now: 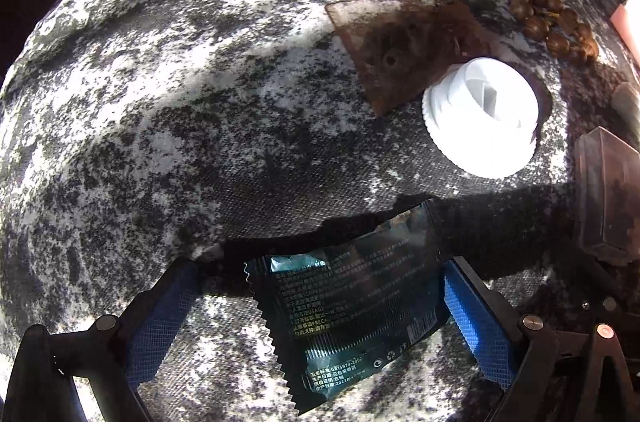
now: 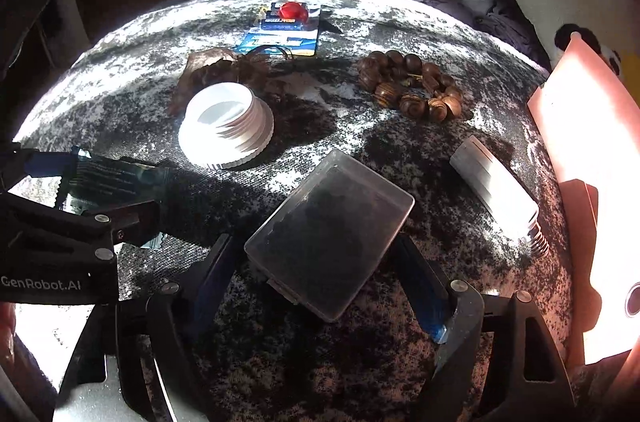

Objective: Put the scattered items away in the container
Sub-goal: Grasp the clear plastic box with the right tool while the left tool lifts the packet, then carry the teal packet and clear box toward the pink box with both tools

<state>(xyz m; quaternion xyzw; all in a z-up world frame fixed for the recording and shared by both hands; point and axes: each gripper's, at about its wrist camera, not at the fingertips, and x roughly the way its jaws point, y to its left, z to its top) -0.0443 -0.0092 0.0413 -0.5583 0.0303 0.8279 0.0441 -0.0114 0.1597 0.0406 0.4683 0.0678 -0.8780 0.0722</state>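
Near front edge of mottled cloth (image 2: 360, 22), your right gripper (image 2: 320, 262) straddles clear plastic case (image 2: 332, 234) — jaws fairly wide, contact unclear. Your left gripper (image 1: 320, 306) — spread wide around dark wipe sachet (image 1: 352, 306), lying flat. Pink container (image 2: 580, 150) at right edge.

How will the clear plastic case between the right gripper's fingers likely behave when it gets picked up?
The plastic case looks rigid and flat-sided, so it should hold its shape. Its glossy walls may slip against the fingers. It lies askew between them, so it could twist as they close. It seems thin and probably light.
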